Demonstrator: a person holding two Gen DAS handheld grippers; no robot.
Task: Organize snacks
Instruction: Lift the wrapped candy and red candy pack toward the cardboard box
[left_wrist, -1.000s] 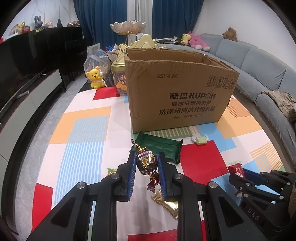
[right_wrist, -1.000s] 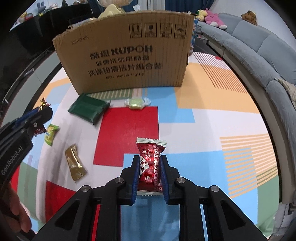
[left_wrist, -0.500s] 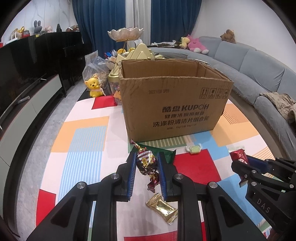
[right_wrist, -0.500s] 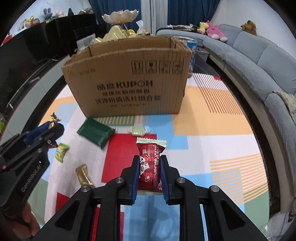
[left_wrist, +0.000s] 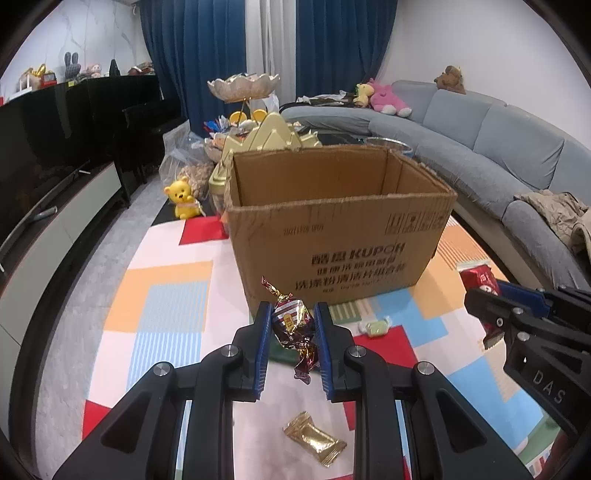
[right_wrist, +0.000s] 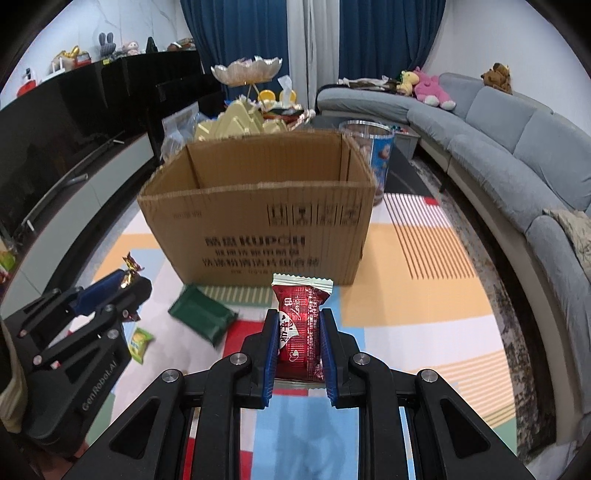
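Fingers (left_wrist: 263, 332) of left gripper (left_wrist: 290, 334) clenched on twist-wrapped candy (left_wrist: 291, 323), right gripper (right_wrist: 299, 339) on red snack packet (right_wrist: 301, 325); cardboard box (left_wrist: 332, 236) at 12 o'clock; gold sachet (left_wrist: 314, 443), green packet (right_wrist: 201, 314) unpacked.

Dark blue floor-length curtains (left_wrist: 207, 55) hang against a white wall (left_wrist: 461, 40); a curved grey fabric sofa (left_wrist: 491, 136) lines the right, a glossy black cabinet (left_wrist: 74, 122) the left.
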